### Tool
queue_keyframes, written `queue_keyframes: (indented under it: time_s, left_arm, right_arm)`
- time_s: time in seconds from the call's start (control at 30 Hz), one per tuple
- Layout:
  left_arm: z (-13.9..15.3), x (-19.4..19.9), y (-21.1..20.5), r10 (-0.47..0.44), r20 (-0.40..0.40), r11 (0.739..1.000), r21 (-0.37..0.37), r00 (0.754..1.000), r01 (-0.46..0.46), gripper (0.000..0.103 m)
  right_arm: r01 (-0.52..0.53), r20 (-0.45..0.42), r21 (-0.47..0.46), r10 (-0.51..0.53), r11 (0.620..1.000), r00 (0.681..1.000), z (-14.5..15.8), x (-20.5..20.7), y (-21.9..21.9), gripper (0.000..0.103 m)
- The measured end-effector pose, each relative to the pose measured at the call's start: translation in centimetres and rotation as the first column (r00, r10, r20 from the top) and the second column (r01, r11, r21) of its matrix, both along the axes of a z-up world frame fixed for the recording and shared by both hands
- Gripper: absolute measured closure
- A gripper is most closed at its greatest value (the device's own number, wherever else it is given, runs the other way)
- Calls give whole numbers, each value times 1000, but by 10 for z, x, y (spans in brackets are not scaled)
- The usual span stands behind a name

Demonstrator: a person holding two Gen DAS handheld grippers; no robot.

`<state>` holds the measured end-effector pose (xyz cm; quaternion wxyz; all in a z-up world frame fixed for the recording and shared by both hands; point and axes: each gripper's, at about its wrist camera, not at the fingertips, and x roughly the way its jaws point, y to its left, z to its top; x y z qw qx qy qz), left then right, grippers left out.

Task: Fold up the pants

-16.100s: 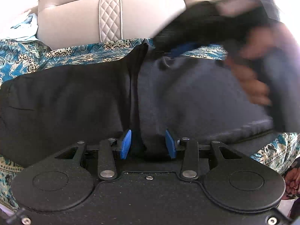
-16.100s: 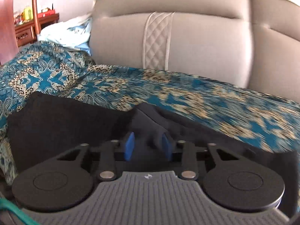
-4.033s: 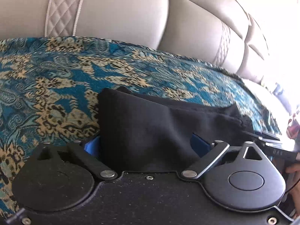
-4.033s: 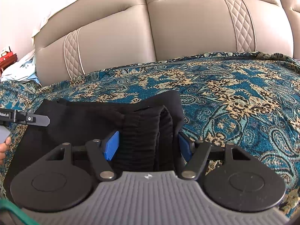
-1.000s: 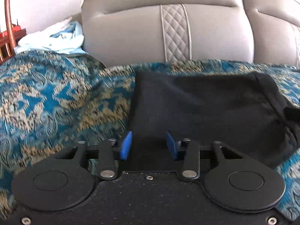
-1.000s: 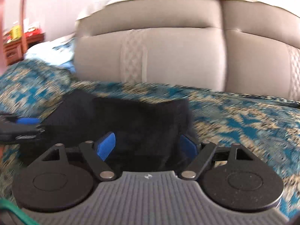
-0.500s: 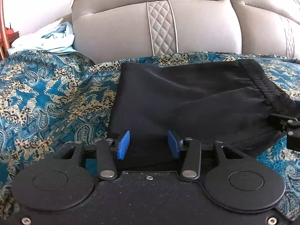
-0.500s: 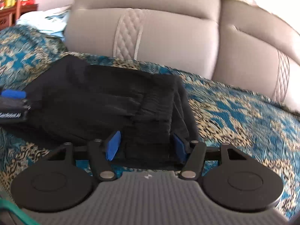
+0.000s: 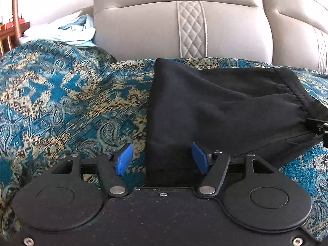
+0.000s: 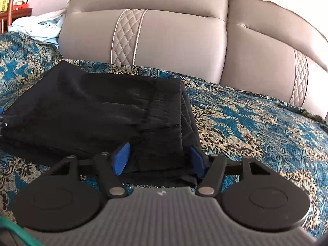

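Note:
The black pants [image 9: 225, 110] lie folded into a compact stack on the blue patterned cover [image 9: 61, 106]; the elastic waistband is on the stack's right end in the left wrist view. My left gripper [image 9: 163, 156] is open, its blue pads either side of the stack's near left corner. My right gripper [image 10: 158, 157] is open around the near right corner of the pants [image 10: 98, 110], where the waistband layers show. The right gripper's tip shows at the right edge of the left wrist view [image 9: 319, 126].
A beige padded sofa back [image 10: 174, 41] rises behind the pants. A pale blue crumpled cloth [image 9: 69, 30] lies at the far left. Wooden furniture [image 10: 14, 10] stands beyond it. The patterned cover [image 10: 256, 127] extends to the right.
Both grippers have opened wider and let go of the pants. The left gripper has shifted left, so the stack's left edge now lies between its pads.

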<state>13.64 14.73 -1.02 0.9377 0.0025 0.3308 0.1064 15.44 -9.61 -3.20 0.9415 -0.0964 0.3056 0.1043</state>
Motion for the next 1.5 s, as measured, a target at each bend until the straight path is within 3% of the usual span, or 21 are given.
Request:
queue_keyframes:
  time_s: [0.33, 0.43, 0.57, 0.87, 1.2, 1.3, 1.5]
  left_arm:
    - [7, -12, 1, 1, -21, 1000, -14, 1000, -1, 34]
    - [14, -18, -1, 3, -26, 1000, -26, 1000, -4, 18]
    - [21, -28, -5, -23, -21, 998, -60, 1000, 22, 13]
    - [11, -39, -30, -86, -53, 996, -36, 995, 84, 12]
    - [-7, -42, -36, -95, -94, 993, -80, 991, 88, 10]
    - [-8, -42, -34, -88, -89, 993, -87, 992, 80, 3]
    - [-11, -41, -29, -77, -76, 993, -93, 994, 69, 0]
  right_arm:
    - [4, -26, 97, -1, 995, 1000, 0, 5, -14, 18]
    - [15, -9, 127, -14, 992, 1000, 5, -2, -15, 14]
    - [13, 26, 122, -17, 992, 1000, 11, -15, -13, 10]
    - [41, 20, 154, -45, 987, 999, 10, -51, -18, 2]
    - [43, -5, 106, -43, 993, 999, -6, -69, -4, 0]
    - [39, -10, 88, -38, 995, 999, -10, -69, 3, 0]
    - [48, -8, 59, -48, 997, 999, -16, -69, 13, 0]
